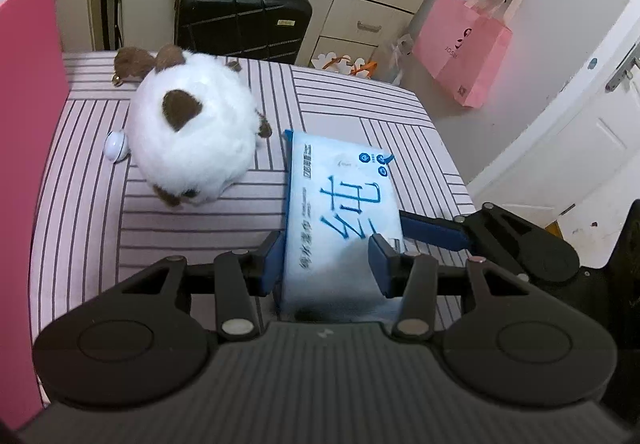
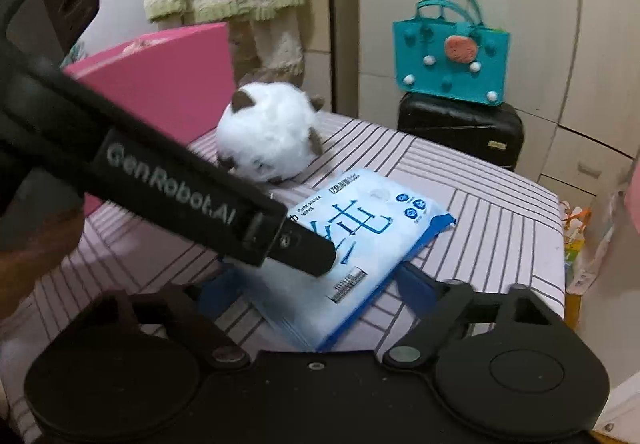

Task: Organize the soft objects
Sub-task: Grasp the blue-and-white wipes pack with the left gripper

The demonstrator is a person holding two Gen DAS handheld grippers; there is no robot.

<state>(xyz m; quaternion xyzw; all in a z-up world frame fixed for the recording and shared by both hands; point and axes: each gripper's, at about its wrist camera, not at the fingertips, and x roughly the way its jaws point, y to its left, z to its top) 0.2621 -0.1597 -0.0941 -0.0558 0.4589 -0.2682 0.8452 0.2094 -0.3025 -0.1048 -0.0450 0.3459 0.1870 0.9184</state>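
Wipes pack (image 1: 340, 211) clamped in L gripper (image 1: 326, 264) jaws, on bed (image 1: 80, 203).

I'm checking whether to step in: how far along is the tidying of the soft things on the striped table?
Nothing looks put away yet. In hand: the left gripper is shut on the wipes pack, while the right gripper stands open around its near end, apparently not pressing. Left to do: the wipes pack and the white plush toy both lie on the striped table; the pink box beside it may be their destination.
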